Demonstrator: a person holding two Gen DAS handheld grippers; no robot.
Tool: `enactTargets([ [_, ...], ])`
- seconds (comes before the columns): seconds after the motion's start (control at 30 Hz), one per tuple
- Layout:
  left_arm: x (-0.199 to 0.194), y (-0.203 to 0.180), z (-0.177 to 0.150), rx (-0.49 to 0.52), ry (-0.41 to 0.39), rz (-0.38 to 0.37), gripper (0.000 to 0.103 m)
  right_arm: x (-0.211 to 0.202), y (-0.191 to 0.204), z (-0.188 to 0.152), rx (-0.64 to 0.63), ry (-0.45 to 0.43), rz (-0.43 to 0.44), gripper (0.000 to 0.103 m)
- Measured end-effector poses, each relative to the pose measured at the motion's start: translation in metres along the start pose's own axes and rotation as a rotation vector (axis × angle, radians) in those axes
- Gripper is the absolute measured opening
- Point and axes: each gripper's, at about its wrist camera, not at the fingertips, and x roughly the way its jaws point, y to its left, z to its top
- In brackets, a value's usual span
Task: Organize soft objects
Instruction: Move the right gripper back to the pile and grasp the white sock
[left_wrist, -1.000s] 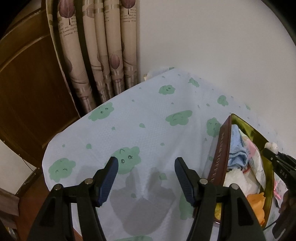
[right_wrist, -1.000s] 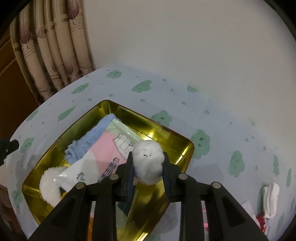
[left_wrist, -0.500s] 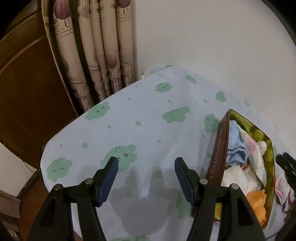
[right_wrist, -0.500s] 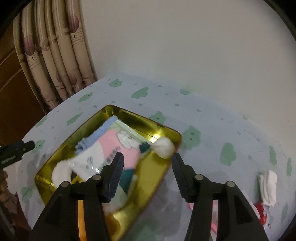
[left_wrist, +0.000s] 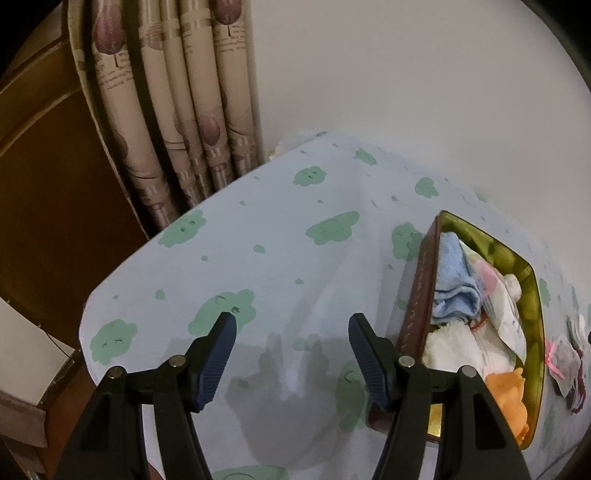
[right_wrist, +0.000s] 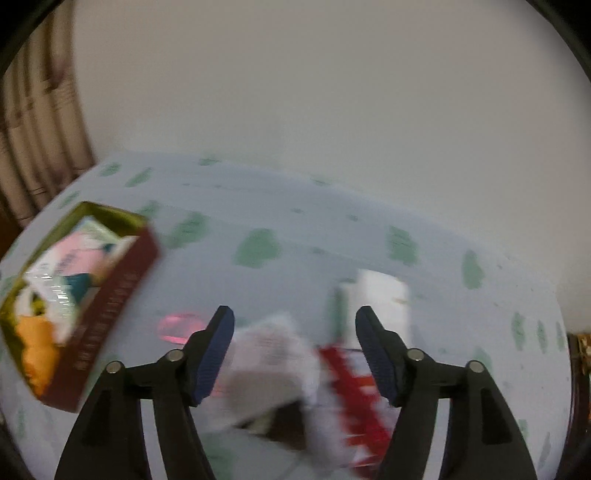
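Observation:
A gold-lined tin box (left_wrist: 417, 295) (right_wrist: 122, 273) stands on the cloud-print tablecloth, holding a blue towel (left_wrist: 452, 284), white fluffy cloth (left_wrist: 448, 349), a packet (left_wrist: 506, 314), an orange soft thing (left_wrist: 508, 397) and a white ball (left_wrist: 514, 284). My left gripper (left_wrist: 291, 350) hovers open over bare cloth left of the box. My right gripper (right_wrist: 295, 350) is right of the box, its jaws opening with nothing between them, above blurred white and red-patterned soft items (right_wrist: 295, 369) and a white folded piece (right_wrist: 384, 295).
Patterned curtains (left_wrist: 177, 110) and a dark wooden panel (left_wrist: 48, 184) stand at the table's far left. A white wall backs the table. Small soft items (left_wrist: 569, 354) lie right of the box. A pink ring-like thing (right_wrist: 177, 326) lies beside it.
The right gripper let the white ball drop into the box, opened, and swung right over the loose items; its view is now blurred. The left gripper stayed nearly still.

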Motion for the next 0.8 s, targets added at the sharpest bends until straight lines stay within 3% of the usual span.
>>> enactTargets([
  [0.27, 0.001, -0.006, -0.002, 0.030, -0.008, 0.003, 0.065, 0.047, -0.064, -0.002, 0.121, 0.086, -0.029, 0.066],
  [0.6, -0.009, -0.023, -0.006, 0.095, -0.057, -0.014, 0.065, 0.096, -0.074, 0.002, 0.126, 0.135, -0.013, 0.066],
  [0.7, -0.016, -0.034, -0.007, 0.124, -0.066, -0.014, 0.065, 0.104, -0.076, 0.004, 0.129, 0.145, -0.003, 0.052],
  [0.77, -0.024, -0.043, -0.009, 0.151, -0.074, -0.014, 0.065, 0.103, -0.077, 0.005, 0.120, 0.141, -0.006, 0.033],
  [0.8, -0.027, -0.048, -0.010, 0.165, -0.080, -0.024, 0.065, 0.102, -0.077, 0.005, 0.114, 0.136, -0.003, 0.030],
])
